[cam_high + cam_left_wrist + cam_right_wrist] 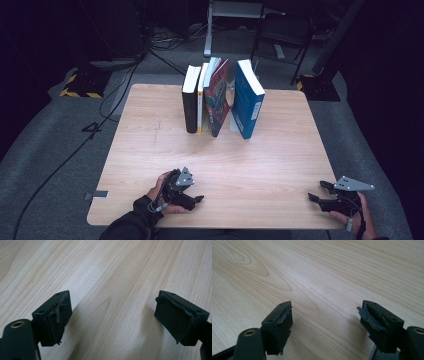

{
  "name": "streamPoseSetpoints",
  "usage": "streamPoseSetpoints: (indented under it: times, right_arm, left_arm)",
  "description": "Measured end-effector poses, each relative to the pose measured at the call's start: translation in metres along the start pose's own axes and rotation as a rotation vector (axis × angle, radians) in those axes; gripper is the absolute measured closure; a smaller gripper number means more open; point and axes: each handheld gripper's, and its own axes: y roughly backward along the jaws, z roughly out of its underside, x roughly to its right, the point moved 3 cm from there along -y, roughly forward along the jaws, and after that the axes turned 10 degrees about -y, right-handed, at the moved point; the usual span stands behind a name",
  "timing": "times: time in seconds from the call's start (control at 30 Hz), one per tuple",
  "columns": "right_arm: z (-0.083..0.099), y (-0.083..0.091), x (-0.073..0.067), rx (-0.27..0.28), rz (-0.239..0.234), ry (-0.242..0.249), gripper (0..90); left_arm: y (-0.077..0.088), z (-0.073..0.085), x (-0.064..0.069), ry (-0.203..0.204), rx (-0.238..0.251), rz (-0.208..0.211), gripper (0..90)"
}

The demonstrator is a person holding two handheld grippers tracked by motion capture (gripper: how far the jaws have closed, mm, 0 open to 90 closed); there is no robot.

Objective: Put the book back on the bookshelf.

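Books (220,97) standing in a row at the far side of the table (150,165), well apart from both grippers. Left gripper (197,199) and right gripper (312,196) low near the front edge, jaws spread, nothing between. Risk: leaning red book (218,100) could topple if bumped.

books (220,97): 5; grippers (197,199): 2; table (150,150): 1; chair (282,30): 1

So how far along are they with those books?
Done: the books stand in a row at the table's far edge, some leaning. In hand: nothing; the left tongs and right tongs are open and empty near the front edge. What's left, if anything, can't be told from here.
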Motion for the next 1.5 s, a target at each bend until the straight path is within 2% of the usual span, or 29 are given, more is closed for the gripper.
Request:
streamPoseSetpoints:
  times: [1.5]
  right_arm:
    - [-0.0002,-0.0003,0.0008,0.003,0.017,-0.013,24.2]
  left_arm:
    - [-0.0005,-0.0003,-0.001,-0.001,0.001,0.007,14.0]
